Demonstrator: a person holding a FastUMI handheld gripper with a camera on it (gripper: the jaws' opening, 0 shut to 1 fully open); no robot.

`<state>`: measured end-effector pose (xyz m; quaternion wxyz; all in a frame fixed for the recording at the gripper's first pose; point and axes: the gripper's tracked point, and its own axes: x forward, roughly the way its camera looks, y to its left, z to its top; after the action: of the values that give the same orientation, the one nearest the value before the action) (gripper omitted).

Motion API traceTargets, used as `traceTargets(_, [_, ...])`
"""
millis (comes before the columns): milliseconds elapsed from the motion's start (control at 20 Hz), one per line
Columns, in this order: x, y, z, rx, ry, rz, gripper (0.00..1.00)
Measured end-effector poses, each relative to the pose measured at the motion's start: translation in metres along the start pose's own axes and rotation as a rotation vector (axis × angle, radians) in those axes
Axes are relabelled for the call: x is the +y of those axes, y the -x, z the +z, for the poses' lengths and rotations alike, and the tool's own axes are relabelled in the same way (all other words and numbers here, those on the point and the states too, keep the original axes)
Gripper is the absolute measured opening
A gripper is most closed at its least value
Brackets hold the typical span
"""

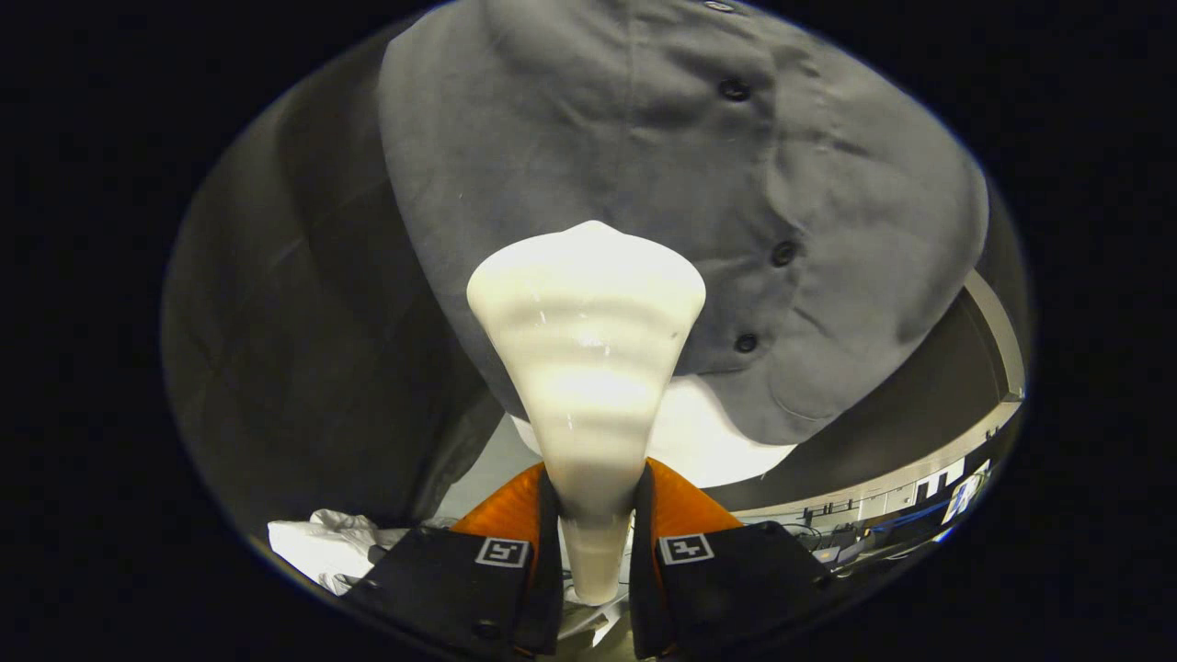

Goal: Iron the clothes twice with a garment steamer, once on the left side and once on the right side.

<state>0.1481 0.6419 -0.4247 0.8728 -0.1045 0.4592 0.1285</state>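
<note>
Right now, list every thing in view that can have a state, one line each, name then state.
gripper: shut on the garment steamer, both fingers pressing its narrow handle.
garment steamer: held, its wide head up against the shirt, left of the button line; no steam visible.
grey shirt: hanging, buttoned at the three buttons shown, fabric lightly creased.
white cloth: crumpled in a heap, low beside the fingers.

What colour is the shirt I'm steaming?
Plain grey with dark buttons: the shirt shows best in the gripper view.
</note>
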Motion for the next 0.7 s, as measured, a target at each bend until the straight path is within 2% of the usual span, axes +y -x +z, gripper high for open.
traceTargets(300, [-0.025,0.013,0.038,-0.178,-0.035,-0.024,0.37])
traceTargets(400, [-0.042,0.032,0.050,-0.243,-0.047,-0.043,0.37])
traceTargets(600, [-0.093,0.103,0.085,-0.379,-0.073,-0.080,0.37])
traceTargets(700, [-0.135,0.160,0.100,-0.451,-0.096,-0.107,0.37])
